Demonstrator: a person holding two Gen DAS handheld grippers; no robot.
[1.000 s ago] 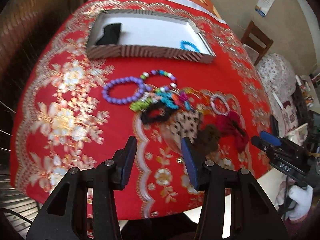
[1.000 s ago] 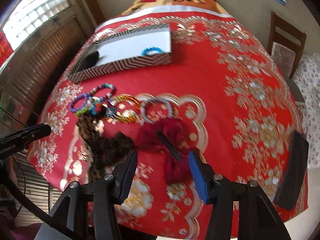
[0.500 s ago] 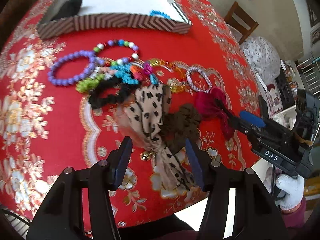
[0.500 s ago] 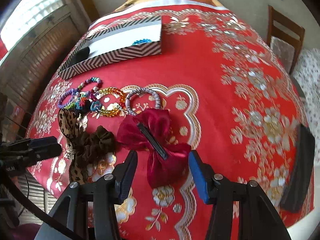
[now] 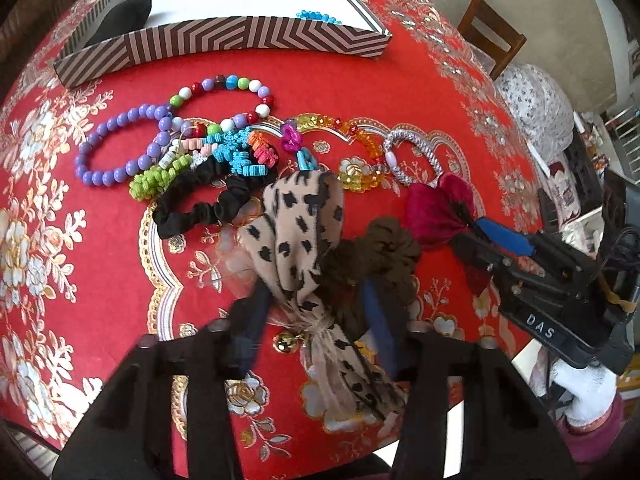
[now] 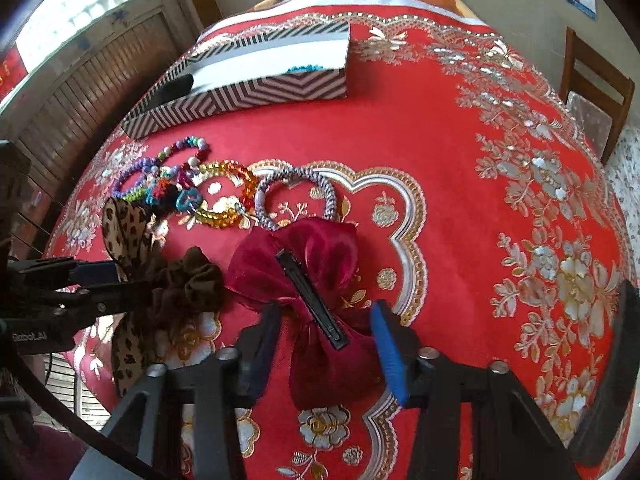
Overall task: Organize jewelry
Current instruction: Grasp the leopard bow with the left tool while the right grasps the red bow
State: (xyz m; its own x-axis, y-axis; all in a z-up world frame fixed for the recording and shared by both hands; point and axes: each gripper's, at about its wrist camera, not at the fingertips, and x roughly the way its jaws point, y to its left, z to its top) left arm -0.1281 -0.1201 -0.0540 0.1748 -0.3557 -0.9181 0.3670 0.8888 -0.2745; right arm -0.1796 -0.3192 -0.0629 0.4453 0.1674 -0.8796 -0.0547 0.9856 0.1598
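Black tongs [image 5: 314, 320], blue pads [image 6: 386, 350]

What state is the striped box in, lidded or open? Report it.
Open. The chevron-striped cardboard box has no lid on it; its white inside shows, with a blue beaded bracelet and a black item lying in it.

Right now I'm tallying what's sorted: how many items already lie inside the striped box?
2: a black fabric piece at the left end of the striped box, a blue bead bracelet near its right end. The front wall may hide others.
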